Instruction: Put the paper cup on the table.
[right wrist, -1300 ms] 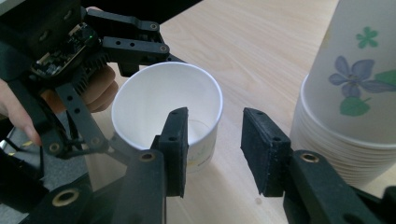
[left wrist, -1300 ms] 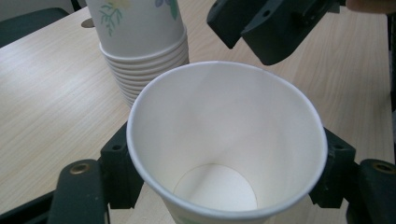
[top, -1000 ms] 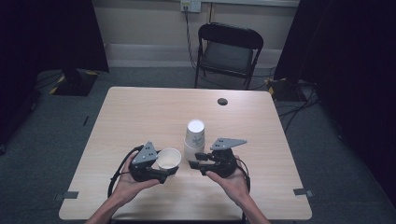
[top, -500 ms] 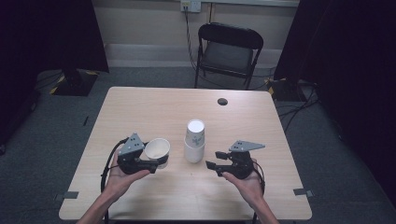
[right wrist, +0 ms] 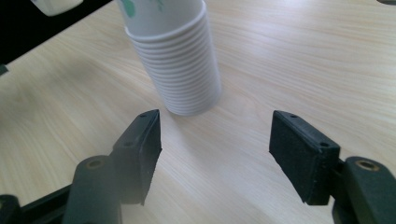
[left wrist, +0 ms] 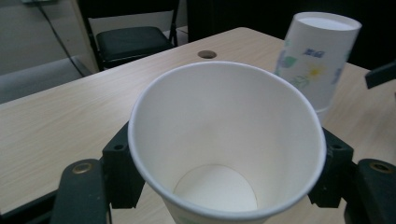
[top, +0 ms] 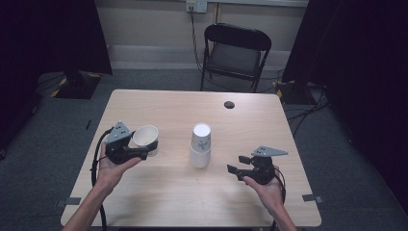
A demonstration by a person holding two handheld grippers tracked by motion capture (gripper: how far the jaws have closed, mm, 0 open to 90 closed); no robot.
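Cup (top: 146, 137) sits clamped in the left gripper (top: 139, 153), jaws on either side of its wall, held left of the upturned cup stack (top: 200, 146). Thin paper — light, crushable, so I'd grip low and gently. Right gripper (top: 236, 164) hangs empty, jaws apart, near the stack. Table (top: 159, 197) mostly bare — near edge close behind both hands.
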